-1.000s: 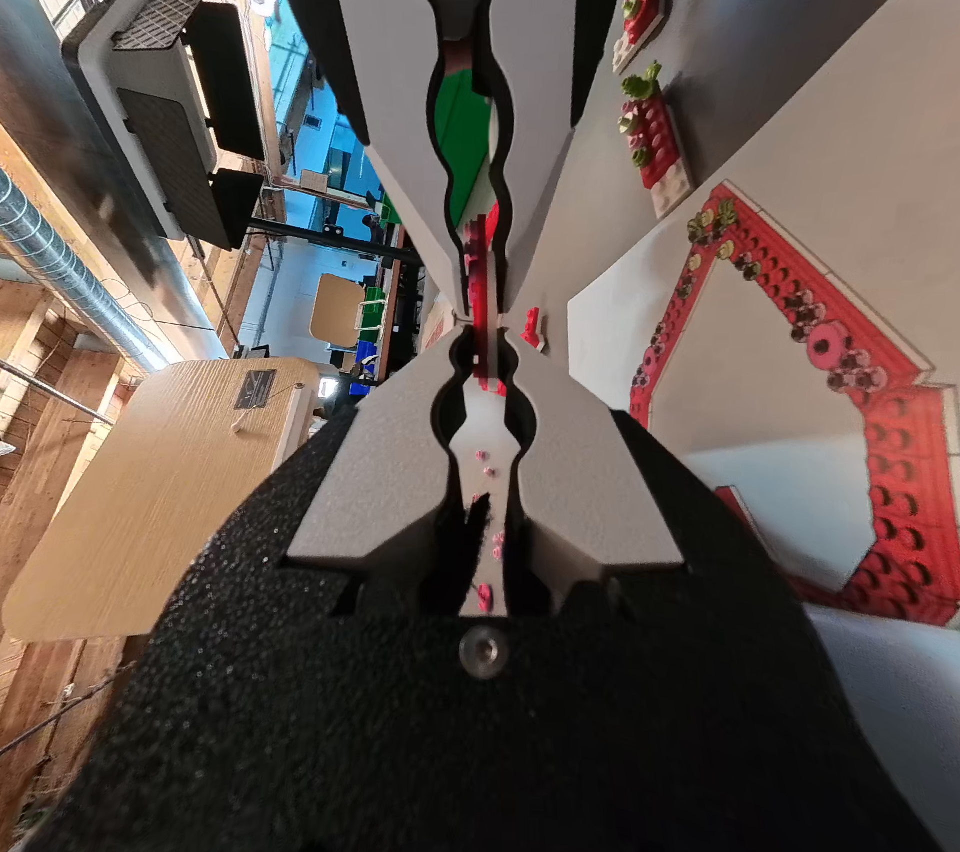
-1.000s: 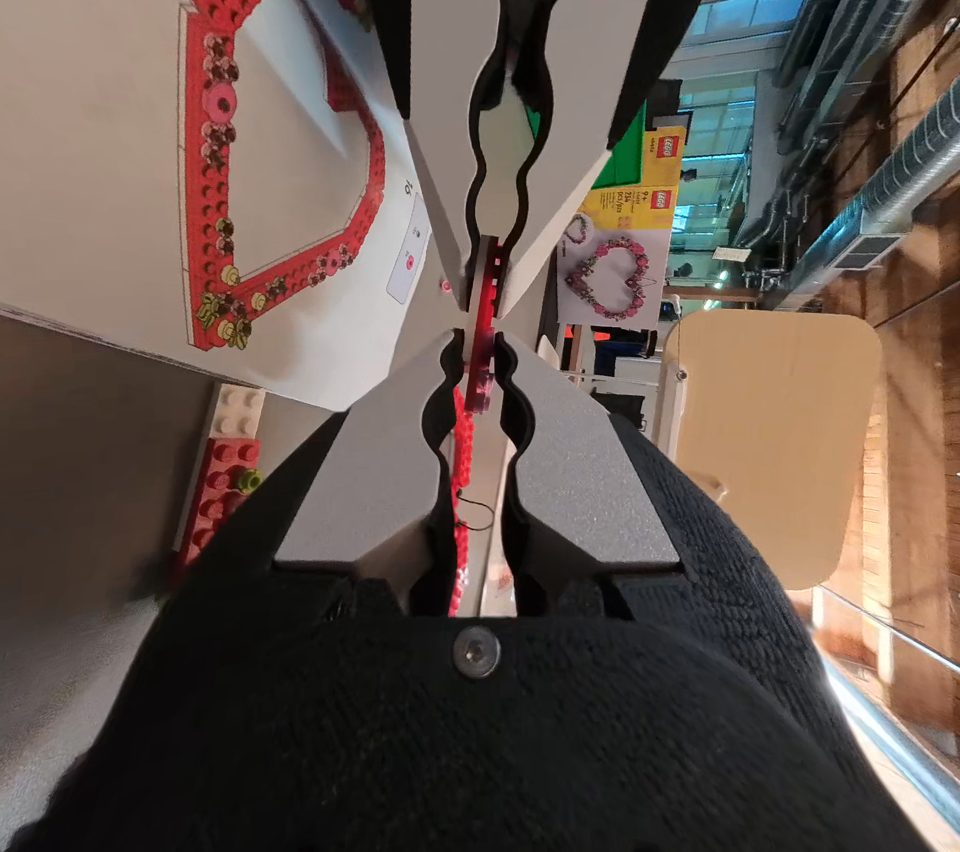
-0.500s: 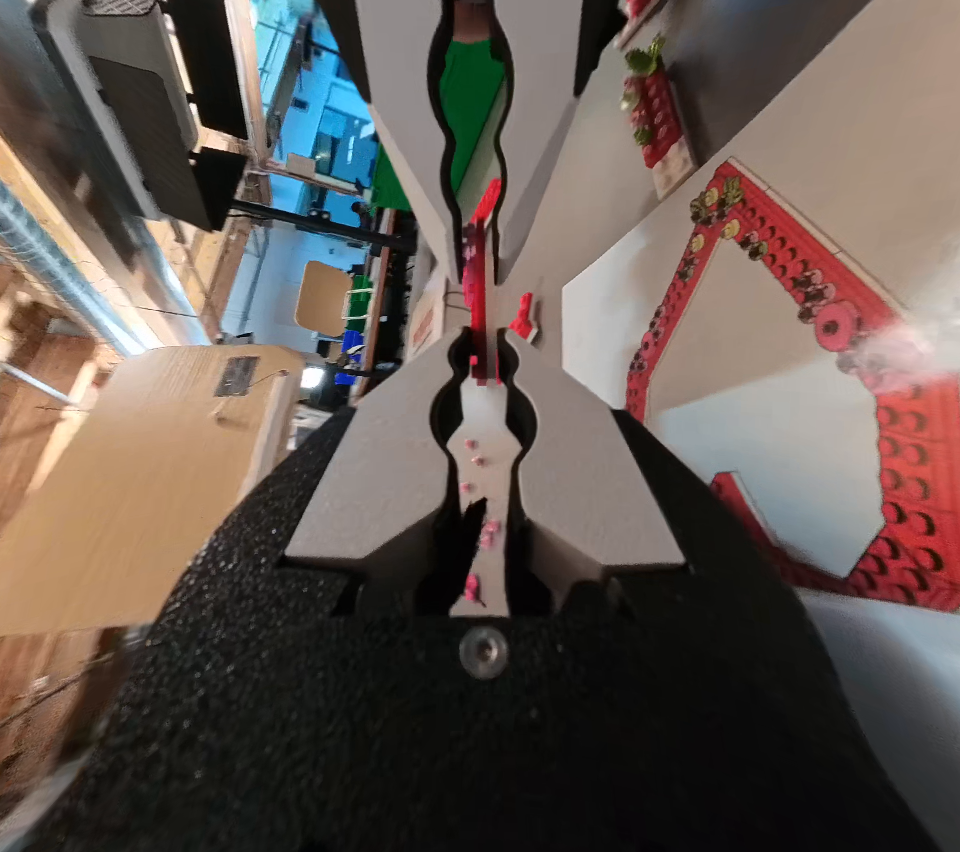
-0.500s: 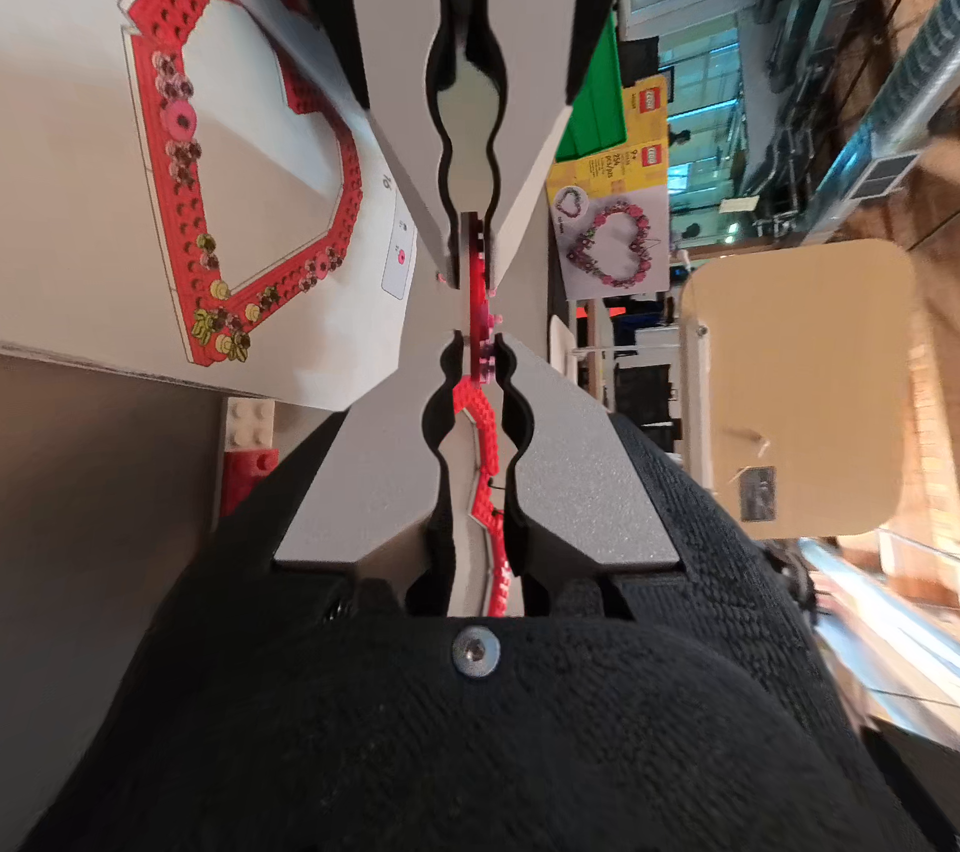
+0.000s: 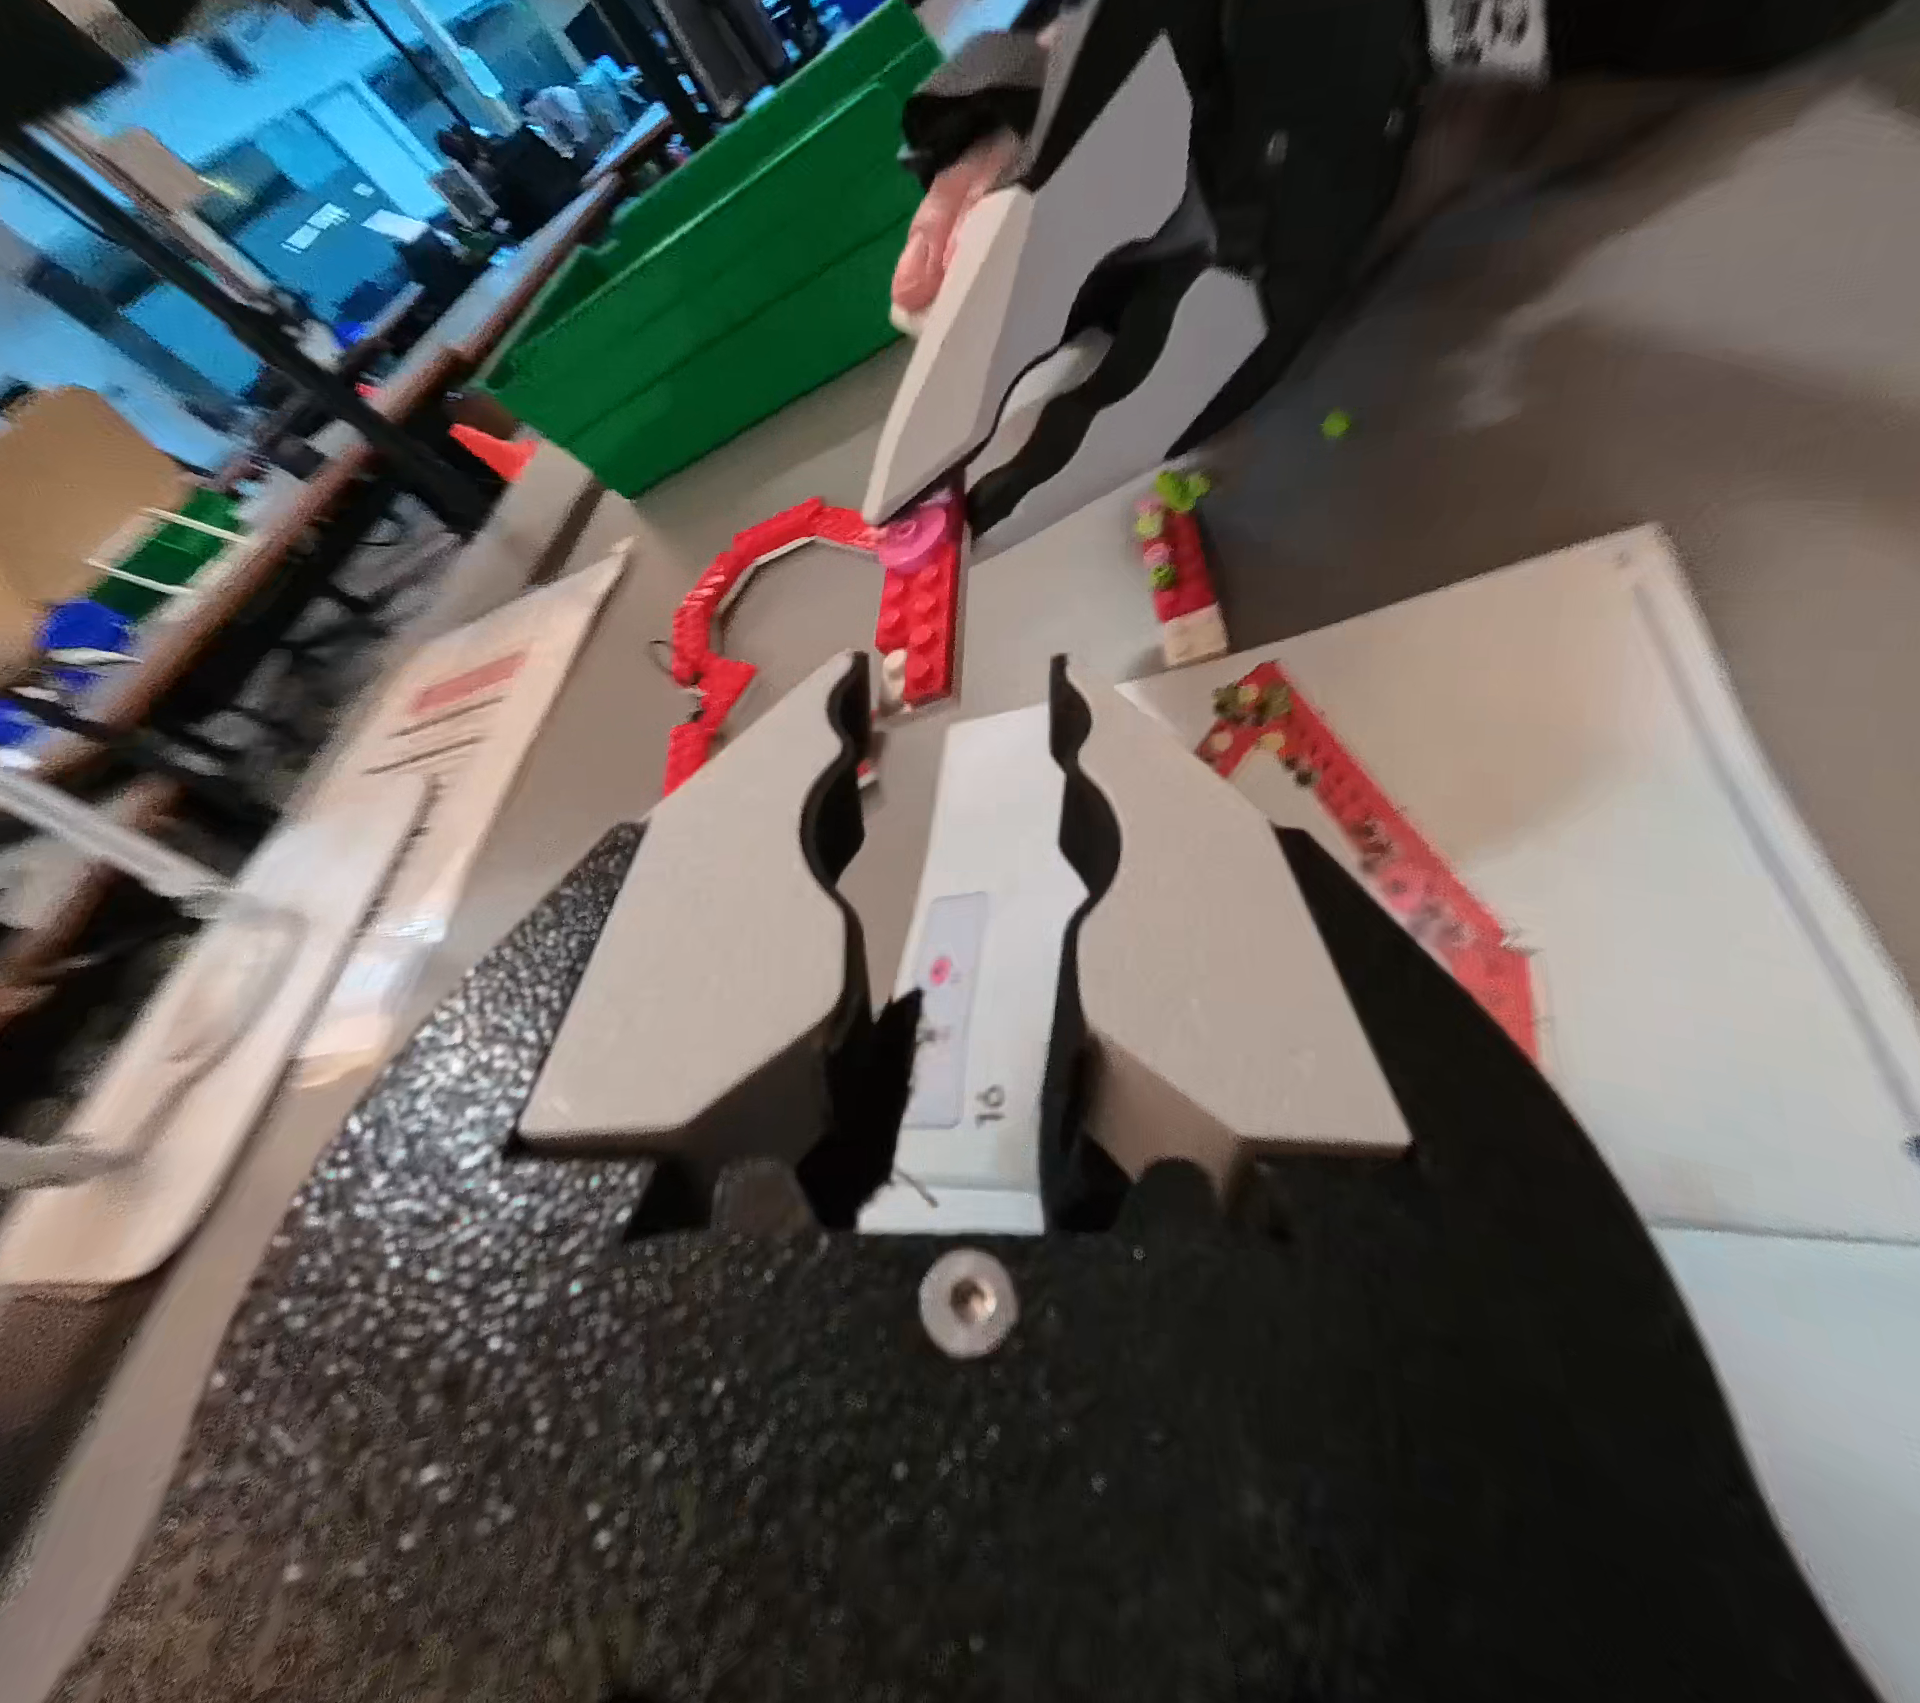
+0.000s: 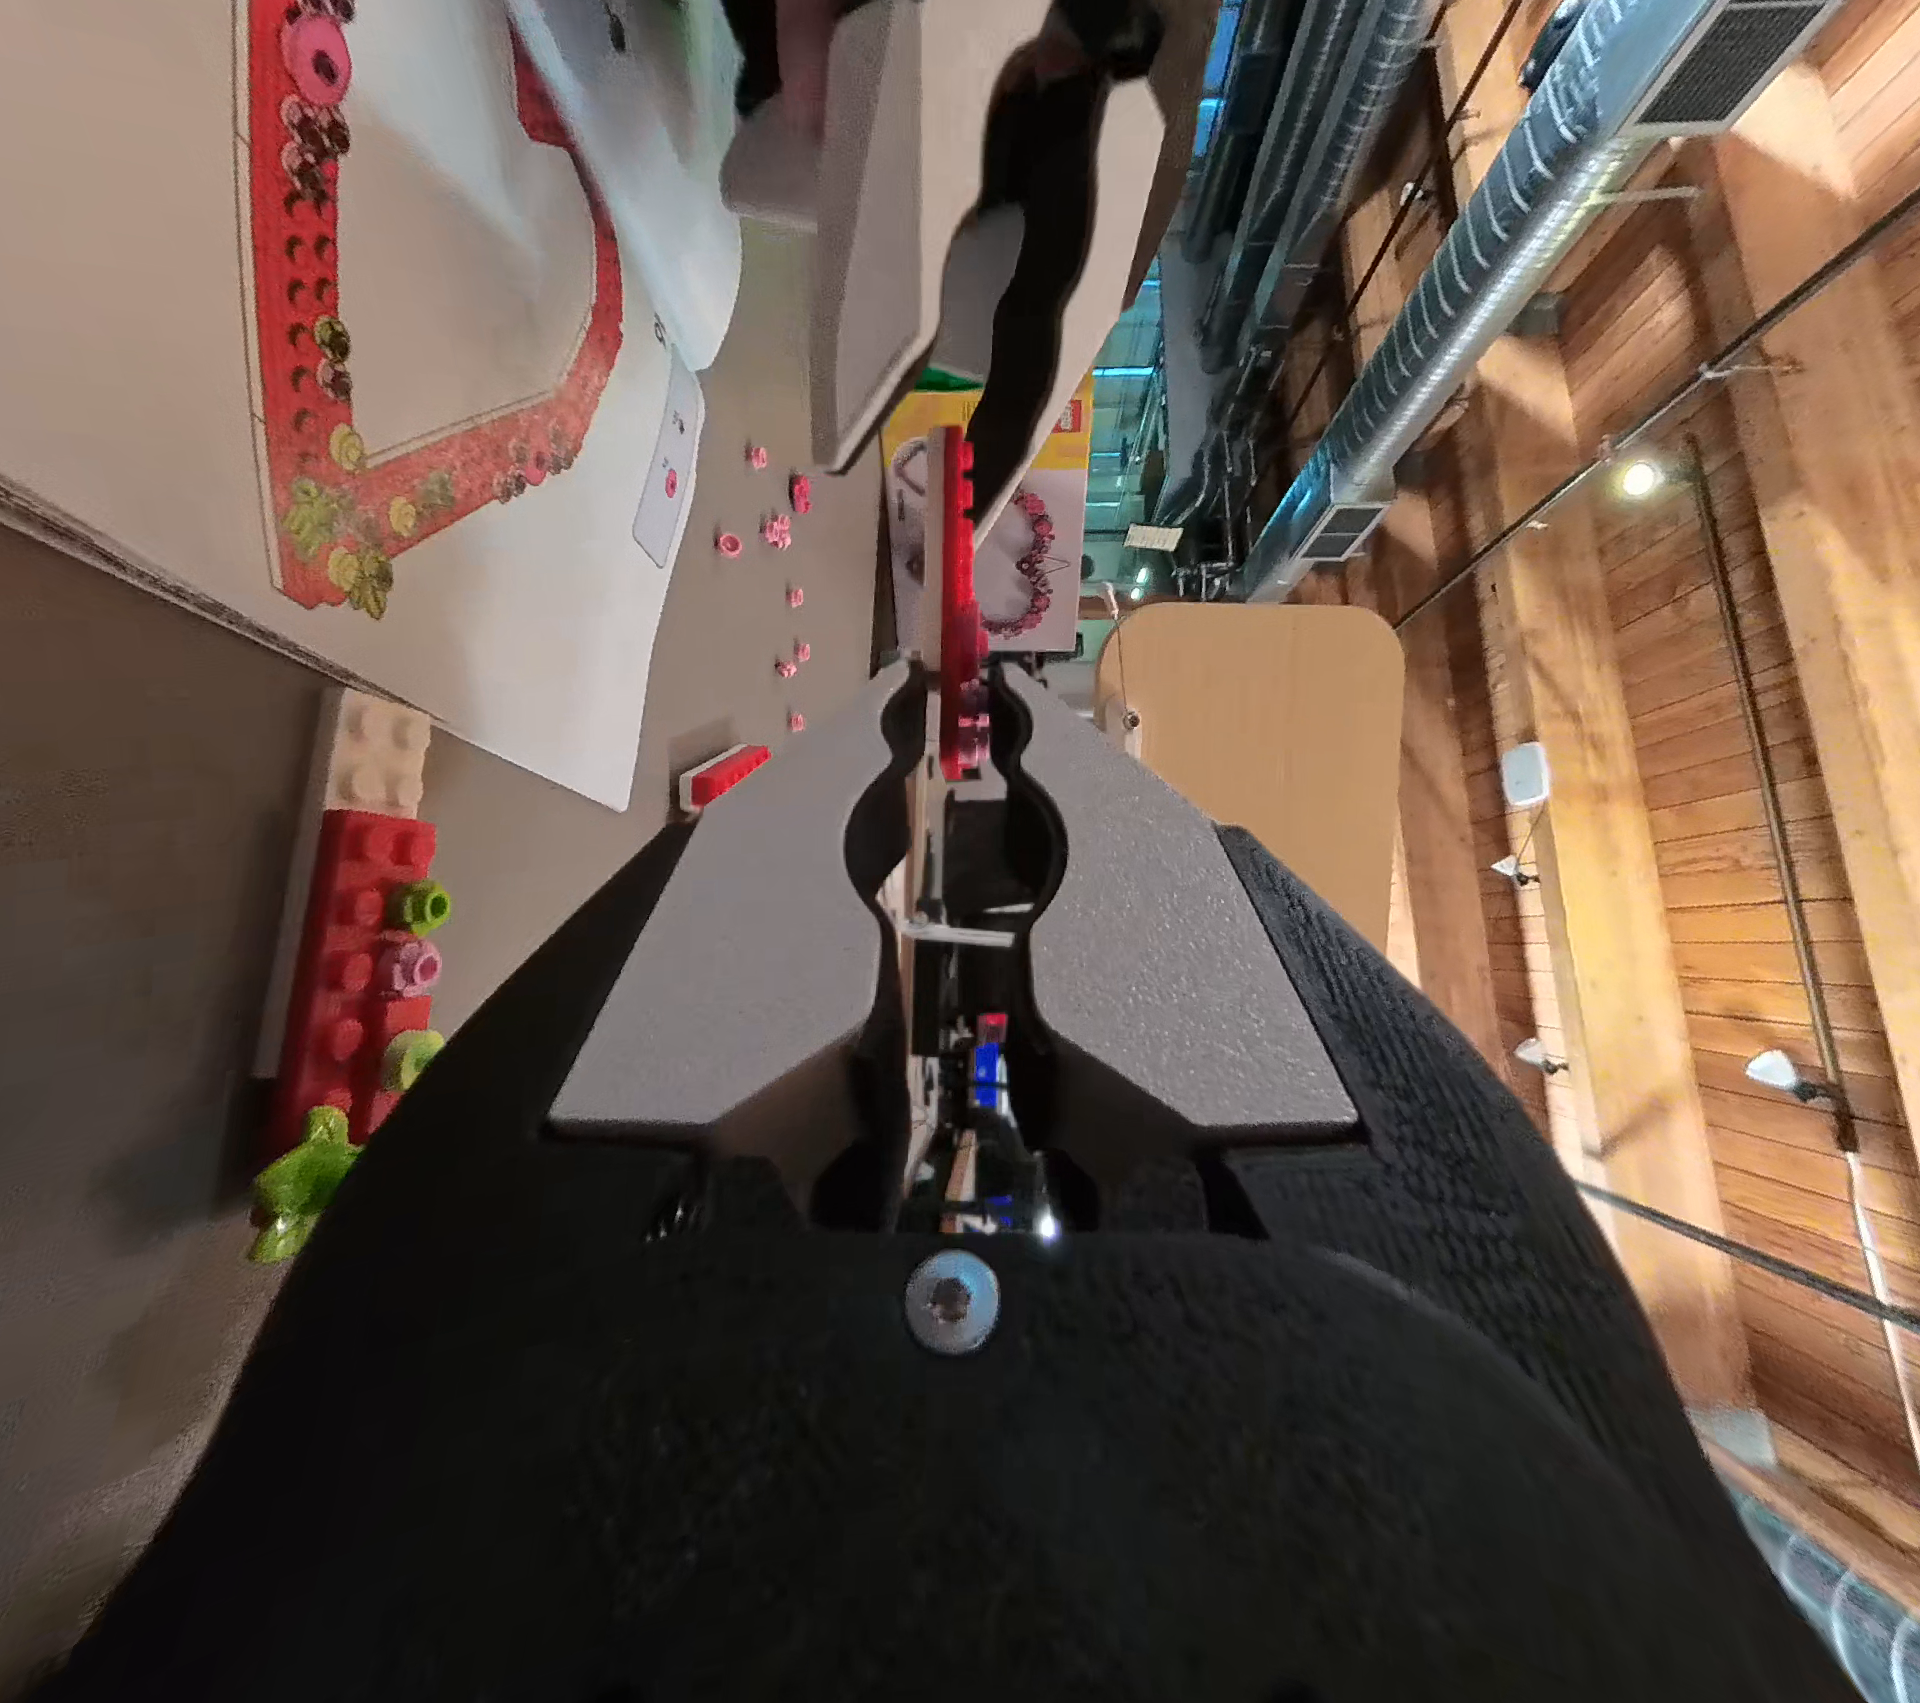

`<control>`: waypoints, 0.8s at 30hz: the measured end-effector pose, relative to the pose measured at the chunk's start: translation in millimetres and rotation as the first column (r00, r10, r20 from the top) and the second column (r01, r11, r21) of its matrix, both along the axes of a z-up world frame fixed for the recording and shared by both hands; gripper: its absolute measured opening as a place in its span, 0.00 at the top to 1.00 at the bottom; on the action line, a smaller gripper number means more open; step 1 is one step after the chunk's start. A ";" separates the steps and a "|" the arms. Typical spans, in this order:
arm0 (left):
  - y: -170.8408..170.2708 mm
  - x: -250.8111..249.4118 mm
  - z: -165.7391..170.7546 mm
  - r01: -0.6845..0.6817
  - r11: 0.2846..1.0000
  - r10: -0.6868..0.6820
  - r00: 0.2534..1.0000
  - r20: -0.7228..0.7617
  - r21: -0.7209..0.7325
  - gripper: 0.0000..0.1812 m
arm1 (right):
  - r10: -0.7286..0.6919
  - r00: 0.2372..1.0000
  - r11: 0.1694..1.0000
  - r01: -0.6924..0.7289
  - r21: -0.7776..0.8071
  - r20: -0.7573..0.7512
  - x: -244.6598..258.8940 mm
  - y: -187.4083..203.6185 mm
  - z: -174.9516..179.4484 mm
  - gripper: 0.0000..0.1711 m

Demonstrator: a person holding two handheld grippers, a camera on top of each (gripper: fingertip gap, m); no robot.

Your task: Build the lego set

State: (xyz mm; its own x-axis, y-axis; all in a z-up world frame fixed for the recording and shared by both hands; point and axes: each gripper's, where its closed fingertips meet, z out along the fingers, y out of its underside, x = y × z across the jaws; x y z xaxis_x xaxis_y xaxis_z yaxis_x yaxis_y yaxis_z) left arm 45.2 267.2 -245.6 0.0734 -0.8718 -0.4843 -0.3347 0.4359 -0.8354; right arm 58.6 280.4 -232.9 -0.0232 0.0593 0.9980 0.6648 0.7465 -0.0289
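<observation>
The red lego heart frame (image 5: 717,614) with a pink round piece (image 5: 920,536) hangs above the table in the left wrist view. In the right wrist view the frame (image 6: 956,573) shows edge-on. My right gripper (image 6: 956,687) is shut on the frame's end with the pink piece; it also shows in the left wrist view (image 5: 925,510). My left gripper (image 5: 954,687) is open and empty, just short of the frame's near end. It shows in the right wrist view (image 6: 935,427), jaws apart around the frame's far end.
The open instruction booklet (image 5: 1455,822) lies on the grey table, also in the right wrist view (image 6: 447,251). A red-and-white brick strip with green leaves (image 6: 364,957) lies beside it. Small pink pieces (image 6: 774,531) and a short red plate (image 6: 727,775) are scattered. Green bins (image 5: 727,282) stand behind.
My left gripper has opened, let go of the red frame and drawn back and turned. My right gripper still holds the frame.
</observation>
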 end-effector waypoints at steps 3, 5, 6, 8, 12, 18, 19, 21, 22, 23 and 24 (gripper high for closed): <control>-1.3 1.2 0.1 0.019 0.990 -0.016 1.000 0.021 -0.139 0.87 | 0.018 1.000 1.000 -0.018 0.020 0.013 -1.0 -2.0 -1.4 0.95; -1.3 -0.6 0.1 0.036 0.980 -0.030 0.999 0.034 -0.197 0.92 | 0.035 0.999 0.999 -0.036 0.020 0.014 -2.4 -4.6 -3.2 0.94; -1.5 -1.0 -0.5 0.044 0.973 -0.036 0.999 0.038 -0.225 0.92 | 0.035 0.999 0.999 -0.036 0.020 0.015 -2.7 -4.8 -3.6 0.95; -1.5 -1.6 -2.3 0.055 0.963 -0.046 0.998 0.039 -0.262 0.92 | 0.040 0.999 0.999 -0.041 0.014 0.017 -3.4 -5.3 -4.5 0.95; -0.3 -3.2 -5.5 0.053 0.958 -0.049 0.999 0.022 -0.283 0.92 | 0.048 0.999 0.999 -0.048 0.001 0.016 -4.6 -5.3 -7.3 0.94; 10.5 -10.9 -18.3 -0.013 0.976 -0.002 0.998 -0.068 -0.215 0.92 | 0.099 0.992 0.973 -0.114 -0.202 -0.079 -1.5 -11.3 -8.7 0.86; 12.4 -13.6 -20.7 -0.021 0.977 0.003 0.996 -0.085 -0.213 0.92 | 0.098 0.988 0.960 -0.125 -0.250 -0.117 1.8 -10.4 -6.2 0.86; 13.5 -17.8 -24.6 -0.021 0.977 -0.003 0.994 -0.111 -0.214 0.92 | 0.074 0.973 0.915 -0.153 -0.374 -0.218 8.9 -5.5 0.3 0.86; 13.1 -18.9 -26.2 -0.019 0.975 -0.008 0.993 -0.119 -0.220 0.92 | 0.045 0.963 0.880 -0.165 -0.445 -0.267 12.6 -0.3 3.4 0.87; 12.0 -19.2 -28.3 -0.014 0.974 -0.016 0.992 -0.127 -0.226 0.92 | 0.004 0.953 0.840 -0.167 -0.517 -0.302 15.9 7.9 5.3 0.87; 10.2 -18.6 -30.9 -0.007 0.973 -0.026 0.990 -0.140 -0.230 0.92 | -0.052 0.947 0.792 -0.154 -0.590 -0.316 18.4 19.1 5.3 0.88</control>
